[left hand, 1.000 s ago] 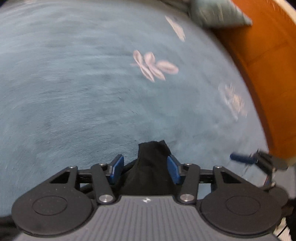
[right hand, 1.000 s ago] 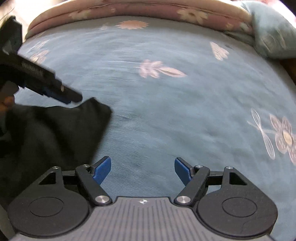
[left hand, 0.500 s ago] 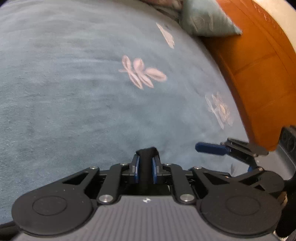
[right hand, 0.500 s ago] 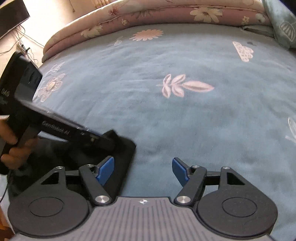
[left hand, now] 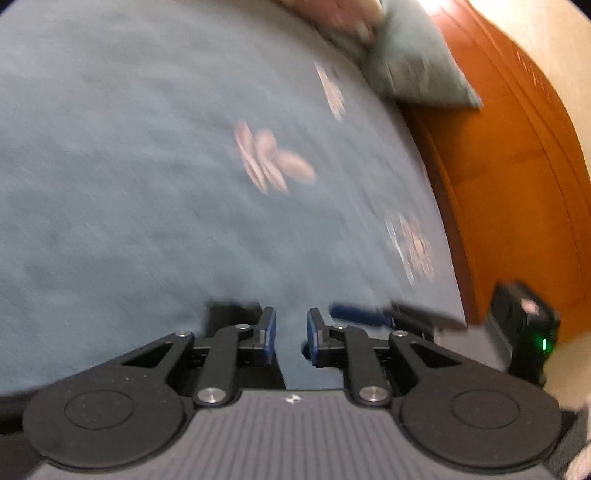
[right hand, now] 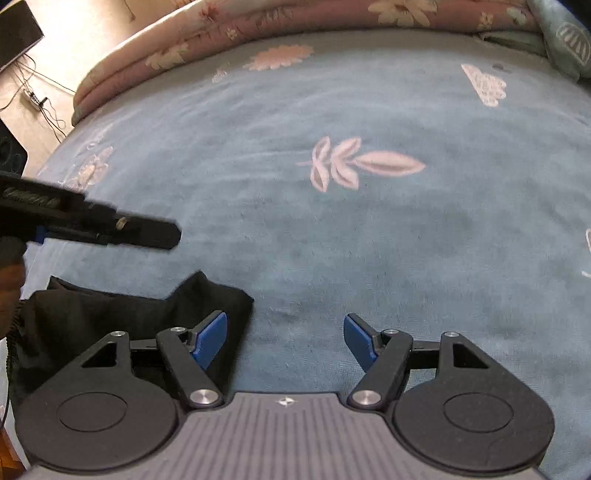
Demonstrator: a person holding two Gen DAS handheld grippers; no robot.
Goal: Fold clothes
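A black garment [right hand: 122,314] lies crumpled on the blue flowered bedspread [right hand: 369,240], at the lower left of the right wrist view. My right gripper [right hand: 284,332] stands wide open; its left pad [right hand: 210,339] is over the garment's edge and nothing is between the pads. My left gripper [right hand: 166,234] hovers above the garment without touching it. In the left wrist view the left gripper [left hand: 291,332] is slightly open with only bedspread in the gap. A bit of black cloth [left hand: 229,310] shows behind its left finger. The right gripper's blue finger [left hand: 354,314] is just to the right.
An orange wooden headboard [left hand: 517,184] runs along the bed's right side, with a teal pillow [left hand: 413,66] against it. A pink floral quilt [right hand: 295,22] is rolled at the far edge. Floor with cables [right hand: 37,99] lies beyond the left edge. A hand [right hand: 9,288] holds the left gripper.
The left gripper, shut on the black garment half a second ago, has opened, let it go and lifted off. The garment now lies on the bed. The right gripper stayed open.
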